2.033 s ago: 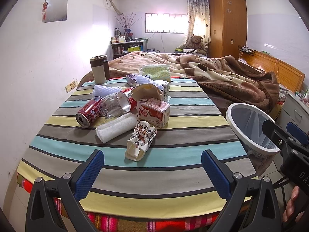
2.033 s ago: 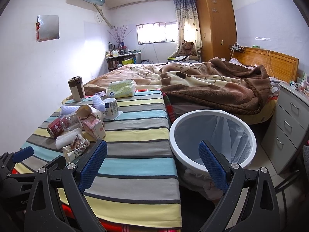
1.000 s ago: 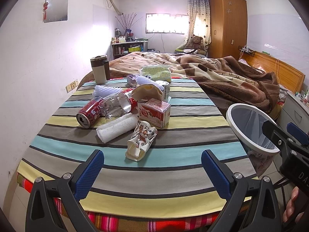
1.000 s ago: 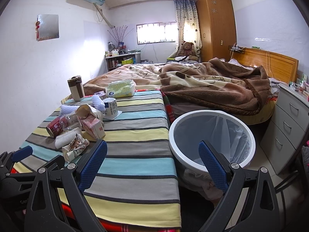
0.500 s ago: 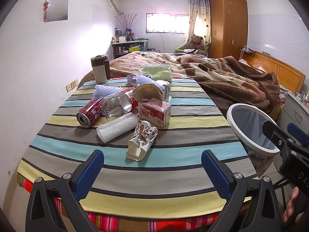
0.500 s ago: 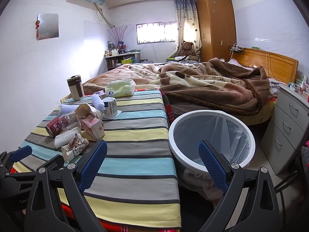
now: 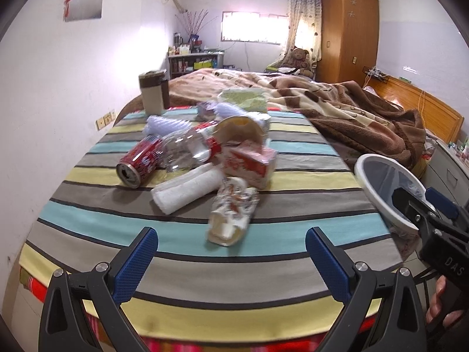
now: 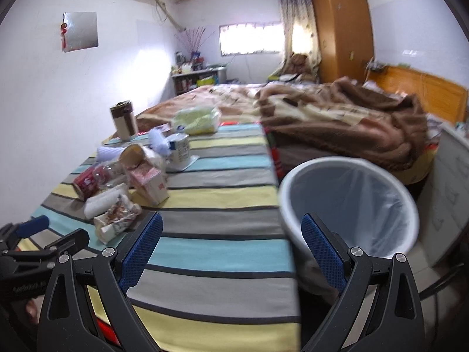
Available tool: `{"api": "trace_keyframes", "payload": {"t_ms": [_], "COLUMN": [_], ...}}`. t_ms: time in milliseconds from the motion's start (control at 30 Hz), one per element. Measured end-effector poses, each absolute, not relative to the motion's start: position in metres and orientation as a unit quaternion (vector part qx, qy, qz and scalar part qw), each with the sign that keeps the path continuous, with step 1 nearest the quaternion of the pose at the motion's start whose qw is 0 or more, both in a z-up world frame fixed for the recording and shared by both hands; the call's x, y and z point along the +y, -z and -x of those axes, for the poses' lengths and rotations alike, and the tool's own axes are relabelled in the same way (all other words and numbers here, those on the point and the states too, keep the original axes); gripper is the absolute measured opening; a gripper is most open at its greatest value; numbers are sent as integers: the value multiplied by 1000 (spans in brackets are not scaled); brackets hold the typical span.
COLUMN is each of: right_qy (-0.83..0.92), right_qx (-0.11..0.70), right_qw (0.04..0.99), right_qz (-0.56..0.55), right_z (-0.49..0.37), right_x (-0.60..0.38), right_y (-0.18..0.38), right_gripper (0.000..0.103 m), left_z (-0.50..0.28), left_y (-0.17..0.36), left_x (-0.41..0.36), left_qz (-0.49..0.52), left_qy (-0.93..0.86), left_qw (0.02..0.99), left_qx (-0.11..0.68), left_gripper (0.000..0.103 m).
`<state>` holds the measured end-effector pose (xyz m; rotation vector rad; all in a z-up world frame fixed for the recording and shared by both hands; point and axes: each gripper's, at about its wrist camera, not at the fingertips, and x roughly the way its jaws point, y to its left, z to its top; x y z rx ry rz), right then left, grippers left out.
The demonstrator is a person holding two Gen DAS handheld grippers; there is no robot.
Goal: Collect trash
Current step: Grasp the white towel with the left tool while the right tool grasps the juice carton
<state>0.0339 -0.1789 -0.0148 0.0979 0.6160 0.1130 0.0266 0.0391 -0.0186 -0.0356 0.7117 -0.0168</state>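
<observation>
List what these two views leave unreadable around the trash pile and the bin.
- Bin bottom: right view, hidden by its liner and near wall; left view, cut by the right gripper.
- Carton print: both views, motion blur.
- Bottle cap end: left view, behind the paper cup.
- Wrapper brand: blurred.
- Shelf items: too small.
- Left gripper base: cut off by the bottom edge.

Your right wrist view is motion-blurred: print on the red carton (image 8: 149, 183) and the white cup (image 8: 179, 149) is unreadable. The bin (image 8: 348, 205) bottom is hidden behind its liner. Your hand (image 7: 439, 305) is cut off at the left view's edge.
</observation>
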Motion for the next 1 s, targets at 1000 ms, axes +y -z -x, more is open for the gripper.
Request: {"api": "trace_keyframes", "payload": {"t_ms": [1000], "right_qy": [-166], "right_qx": [396], "right_qw": [903], "right_qz": [23], "right_z": [-138], "right_x": [-86], "right_y": [50], "right_gripper": [84], "left_z": [-143], "left_y": [61], "left_x": [112], "left_qz": [-3], "left_qy": [65], "left_qw": [903], "left_qx": [425], "left_gripper": [87]}}
